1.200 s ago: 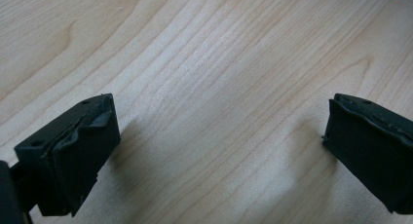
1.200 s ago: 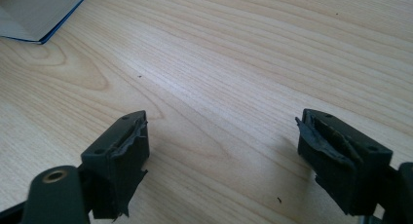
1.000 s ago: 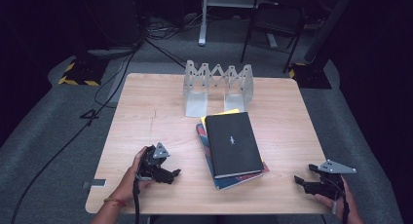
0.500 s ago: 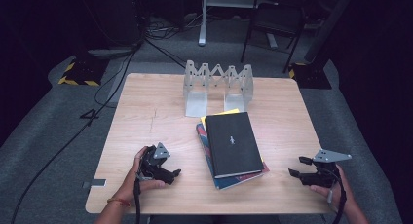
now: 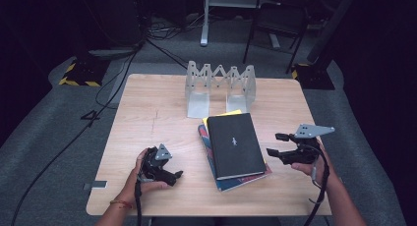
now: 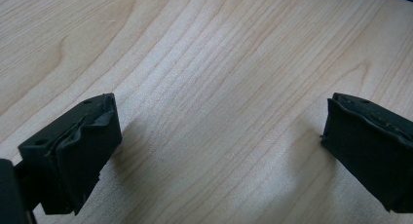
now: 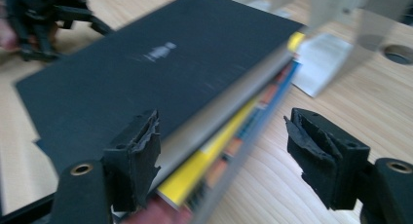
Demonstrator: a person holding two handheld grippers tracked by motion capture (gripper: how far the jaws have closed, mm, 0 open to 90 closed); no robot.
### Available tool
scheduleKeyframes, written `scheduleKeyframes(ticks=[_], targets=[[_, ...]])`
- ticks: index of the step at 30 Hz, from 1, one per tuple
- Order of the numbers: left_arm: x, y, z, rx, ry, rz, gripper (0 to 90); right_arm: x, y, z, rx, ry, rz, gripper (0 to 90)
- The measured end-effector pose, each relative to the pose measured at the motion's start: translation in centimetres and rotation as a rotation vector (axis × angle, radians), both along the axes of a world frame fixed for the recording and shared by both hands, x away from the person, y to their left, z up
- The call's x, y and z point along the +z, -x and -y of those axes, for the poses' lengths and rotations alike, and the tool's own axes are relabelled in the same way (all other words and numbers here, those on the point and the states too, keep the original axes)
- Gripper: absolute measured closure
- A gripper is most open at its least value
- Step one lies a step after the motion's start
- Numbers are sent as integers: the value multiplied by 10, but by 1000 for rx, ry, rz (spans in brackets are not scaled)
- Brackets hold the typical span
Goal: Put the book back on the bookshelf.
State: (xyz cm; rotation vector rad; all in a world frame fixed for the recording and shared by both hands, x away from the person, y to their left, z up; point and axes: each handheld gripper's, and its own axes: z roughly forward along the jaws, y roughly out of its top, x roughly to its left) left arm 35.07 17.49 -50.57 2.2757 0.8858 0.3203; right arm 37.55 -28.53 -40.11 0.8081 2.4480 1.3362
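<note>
A stack of books lies on the wooden table [image 5: 147, 108], with a black book [image 5: 235, 145] on top and a yellow book [image 7: 195, 170] and colourful ones under it. My right gripper [image 5: 273, 143] hovers just right of the stack and points at its edge. Its jaws have just closed a little and stand open. In the right gripper view the stack's edge lies in line between the jaws [image 7: 221, 129], and neither pad presses on it. My left gripper [image 5: 176, 177] rests on the table left of the books, open, with bare wood between its jaws [image 6: 221, 117].
A folding metal rack [image 5: 220, 86] stands upright behind the books at the table's far middle. A white paper [image 7: 319, 63] lies at its foot. A chair and cables stand on the floor beyond the table. Bare wood spreads over the far left of the table.
My right gripper has risen and moved left from the table's right front corner to the book stack's right edge. The left gripper and the books have not moved.
</note>
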Motion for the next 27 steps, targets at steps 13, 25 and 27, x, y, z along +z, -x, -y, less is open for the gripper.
scheduleKeyframes(ticks=[13, 25, 27], targets=[[0, 2, 2, -3, 0, -1, 9, -7, 3, -39, 82, 47, -82, 236], [16, 4, 22, -81, 47, 40, 230, -23, -16, -44, 119, -23, -211, 98], [23, 2, 30, -89, 50, 60, 189, -24, -19, -48, 134, -23, -213, 81]])
